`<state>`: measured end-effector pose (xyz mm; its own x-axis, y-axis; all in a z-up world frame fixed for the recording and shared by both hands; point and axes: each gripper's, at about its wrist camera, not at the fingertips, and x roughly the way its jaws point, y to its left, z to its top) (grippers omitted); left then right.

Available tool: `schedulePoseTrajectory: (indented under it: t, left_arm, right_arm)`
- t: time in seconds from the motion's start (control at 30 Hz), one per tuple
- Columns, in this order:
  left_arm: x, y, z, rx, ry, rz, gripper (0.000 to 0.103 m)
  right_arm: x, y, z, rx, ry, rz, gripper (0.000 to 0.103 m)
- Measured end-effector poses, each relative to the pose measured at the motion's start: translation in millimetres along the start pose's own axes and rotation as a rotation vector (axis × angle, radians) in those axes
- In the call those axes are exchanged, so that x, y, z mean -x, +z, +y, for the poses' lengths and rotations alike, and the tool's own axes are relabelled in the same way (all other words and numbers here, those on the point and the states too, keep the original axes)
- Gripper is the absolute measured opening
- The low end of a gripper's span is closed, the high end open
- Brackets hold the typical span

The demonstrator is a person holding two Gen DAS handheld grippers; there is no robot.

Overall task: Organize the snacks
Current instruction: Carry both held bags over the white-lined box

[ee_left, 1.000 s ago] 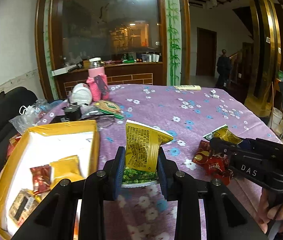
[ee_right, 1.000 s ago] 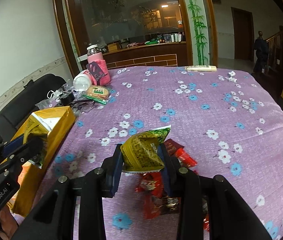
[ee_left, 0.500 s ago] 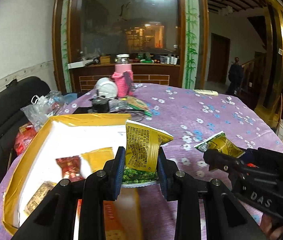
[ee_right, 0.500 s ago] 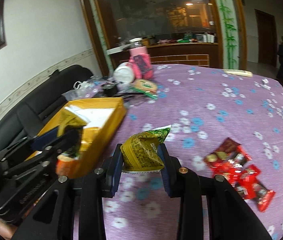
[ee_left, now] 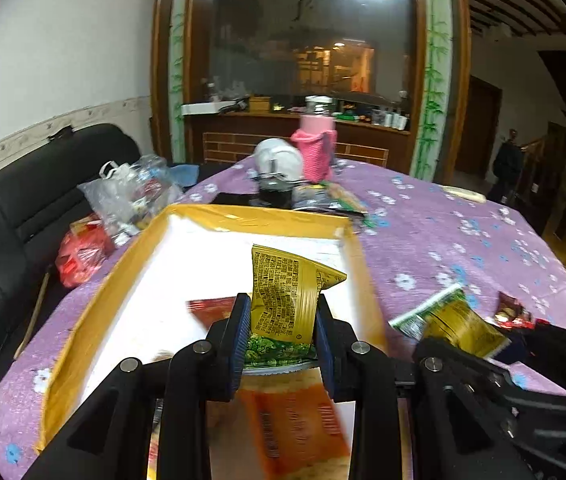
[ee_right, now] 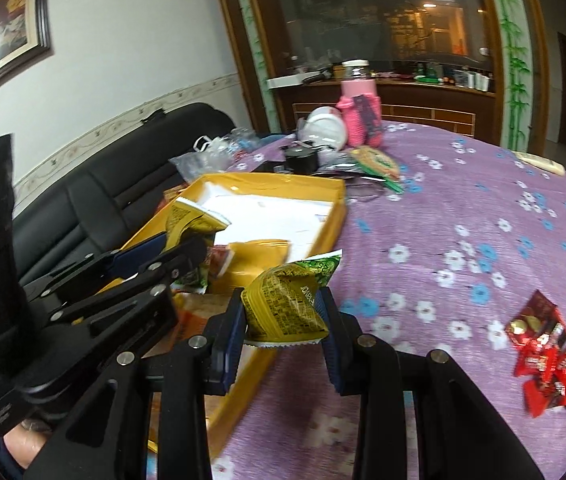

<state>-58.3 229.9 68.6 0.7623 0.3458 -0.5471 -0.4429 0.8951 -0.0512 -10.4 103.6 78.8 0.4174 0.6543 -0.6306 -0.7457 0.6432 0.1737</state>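
My left gripper (ee_left: 283, 332) is shut on a yellow-green snack packet (ee_left: 287, 300) and holds it above the open yellow box (ee_left: 259, 216), which holds a red packet (ee_left: 211, 308) and an orange packet (ee_left: 295, 428). My right gripper (ee_right: 283, 324) is shut on a second yellow-green snack packet (ee_right: 287, 300), just right of the box's near right wall (ee_right: 327, 232). The left gripper (ee_right: 187, 252) shows over the box in the right wrist view. The right gripper's packet (ee_left: 451, 320) shows in the left wrist view. Red snack packets (ee_right: 547, 352) lie on the purple cloth at the right.
The purple flowered tablecloth (ee_right: 483, 208) covers the table. A pink bottle (ee_right: 359, 104), a white bowl (ee_right: 327, 124), a dark jar (ee_right: 301, 158) and a wrapped snack (ee_right: 375, 160) stand beyond the box. A plastic bag (ee_left: 131, 196) and a black sofa (ee_left: 11, 220) are left.
Both grippers moved left with their packets. The left one now hangs over the box's inside, and the right one has come up to the box's right wall.
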Motion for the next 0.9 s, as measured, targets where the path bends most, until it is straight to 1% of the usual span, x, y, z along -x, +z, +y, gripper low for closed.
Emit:
schedulePoseTrajectory:
  t: [0.13, 0.2, 0.23, 0.3, 0.47, 0.53, 0.9]
  left_arm:
    - [-11, -2, 23, 0.031, 0.060, 0.034, 0.032]
    - [-17, -3, 34, 0.068, 0.056, 0.067, 0.032]
    - [-17, -4, 35, 0.071, 0.061, 0.071, 0.032]
    - [-17, -5, 34, 0.058, 0.082, 0.070, 0.032]
    - [-15, -8, 26, 0.024, 0.101, 0.056, 0.032]
    - [-15, -9, 26, 0.022, 0.101, 0.053, 0.032]
    - [-14, -8, 27, 0.027, 0.100, 0.049, 0.032]
  right_arm:
    - [-13, -6, 21, 0.043, 0.025, 0.035, 0.034]
    - [-17, -9, 29, 0.063, 0.033, 0.047, 0.034]
    - [-20, -11, 32, 0.072, 0.037, 0.055, 0.034]
    - [-25, -15, 40, 0.096, 0.039, 0.069, 0.034]
    - [-36, -28, 54, 0.170, 0.019, 0.096, 0.034]
    - [-42, -32, 55, 0.169, 0.024, 0.114, 0.034]
    - [-41, -37, 57, 0.193, 0.031, 0.104, 0.034]
